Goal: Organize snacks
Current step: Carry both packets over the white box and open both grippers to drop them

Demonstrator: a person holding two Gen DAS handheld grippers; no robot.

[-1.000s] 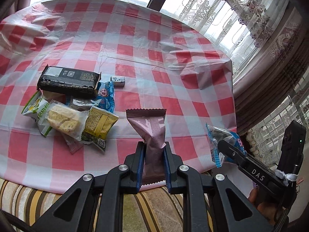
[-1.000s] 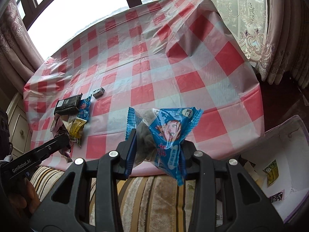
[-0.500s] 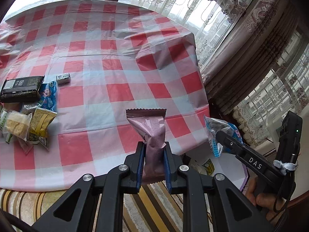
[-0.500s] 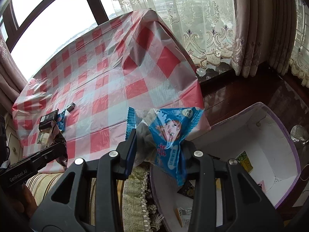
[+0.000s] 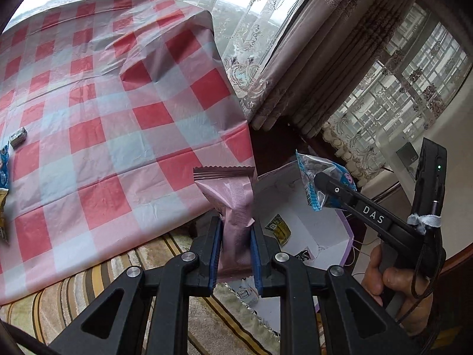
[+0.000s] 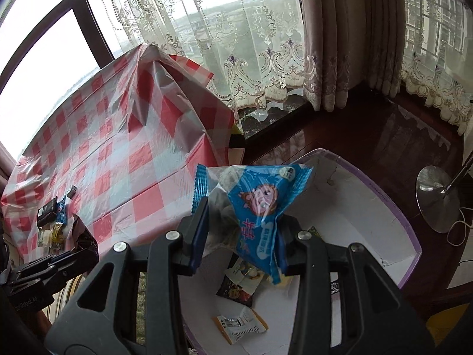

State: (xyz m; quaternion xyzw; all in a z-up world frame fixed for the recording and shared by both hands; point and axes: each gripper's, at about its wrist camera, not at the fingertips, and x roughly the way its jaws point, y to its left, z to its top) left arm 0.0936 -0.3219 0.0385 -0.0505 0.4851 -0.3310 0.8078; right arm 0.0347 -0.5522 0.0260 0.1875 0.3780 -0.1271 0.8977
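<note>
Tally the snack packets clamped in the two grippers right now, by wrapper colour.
pink ribbed bar wrapper, in the left gripper: 1
blue cartoon-printed plastic packet, in the right gripper: 1
Total: 2

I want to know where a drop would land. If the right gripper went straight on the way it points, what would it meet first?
Probably the white floor of the purple-rimmed cardboard box, where snack packets already lie; depth is unclear. The right gripper holds a blue cartoon-printed snack packet.
</note>
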